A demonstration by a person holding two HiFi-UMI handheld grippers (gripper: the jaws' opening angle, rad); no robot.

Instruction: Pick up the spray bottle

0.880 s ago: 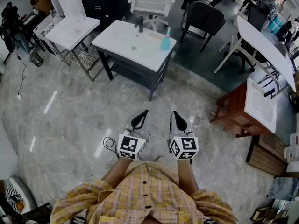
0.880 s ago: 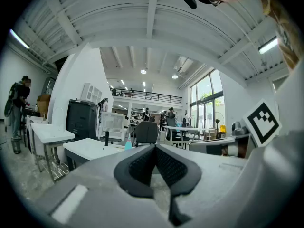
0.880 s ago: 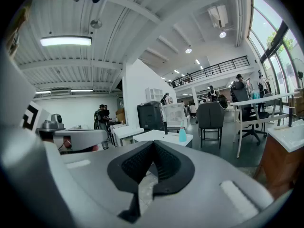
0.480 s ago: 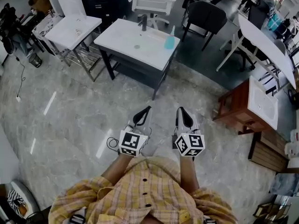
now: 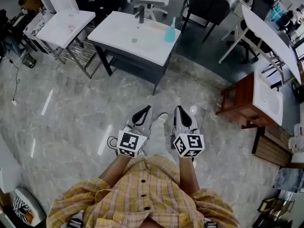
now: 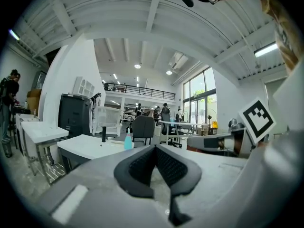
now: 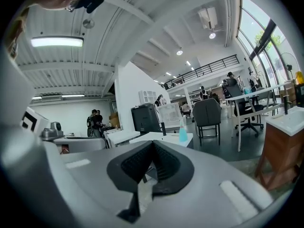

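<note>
Both closed, empty: left hand-held gripper (image 5: pixel 147 109), right hand-held gripper (image 5: pixel 177 109); spray bottle (image 5: pixel 170 34) tiny, far.

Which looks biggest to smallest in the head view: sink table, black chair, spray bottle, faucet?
1. sink table, clearly the largest.
2. black chair, though it sits farther back, so it may look smaller than it is.
3. spray bottle and faucet: both small and look about alike, so not ranked.

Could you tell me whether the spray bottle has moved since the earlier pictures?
No. The spray bottle still stands near the right edge of the white basin top, right of the black faucet, as before; only the view shifted.
</note>
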